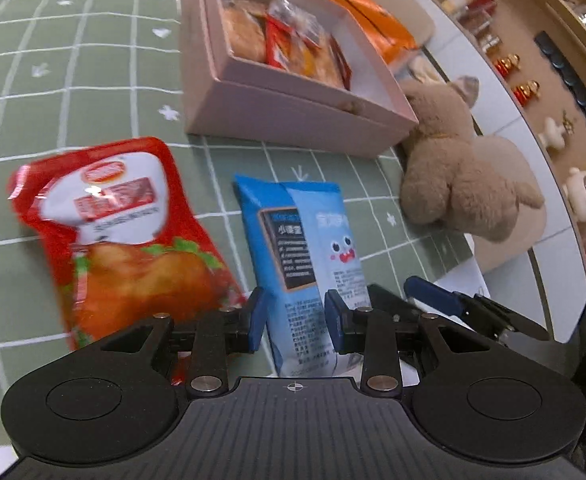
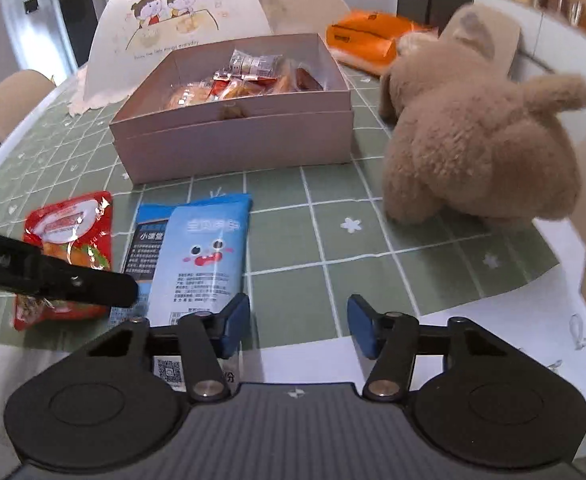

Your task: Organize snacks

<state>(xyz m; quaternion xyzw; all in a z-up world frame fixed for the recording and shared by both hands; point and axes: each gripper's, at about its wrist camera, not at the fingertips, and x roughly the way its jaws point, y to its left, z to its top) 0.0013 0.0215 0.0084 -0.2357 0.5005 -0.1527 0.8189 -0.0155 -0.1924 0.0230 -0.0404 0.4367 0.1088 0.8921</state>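
Note:
A blue snack packet [image 1: 293, 248] lies on the green checked cloth, its near end between the pads of my left gripper [image 1: 295, 320], which closes on it. It also shows in the right wrist view [image 2: 197, 256]. A red snack pouch [image 1: 125, 236] lies to its left, also in the right wrist view [image 2: 69, 240]. A pink box [image 1: 293, 120] holding several wrapped snacks stands behind them, seen too in the right wrist view [image 2: 233, 140]. My right gripper [image 2: 299, 326] is open and empty just right of the blue packet.
A brown plush toy [image 2: 481, 144] sits right of the box. An orange packet [image 2: 369, 38] lies behind it. A white food cover [image 2: 181, 20] stands behind the box. The table's near edge with white paper [image 2: 493, 332] is at lower right.

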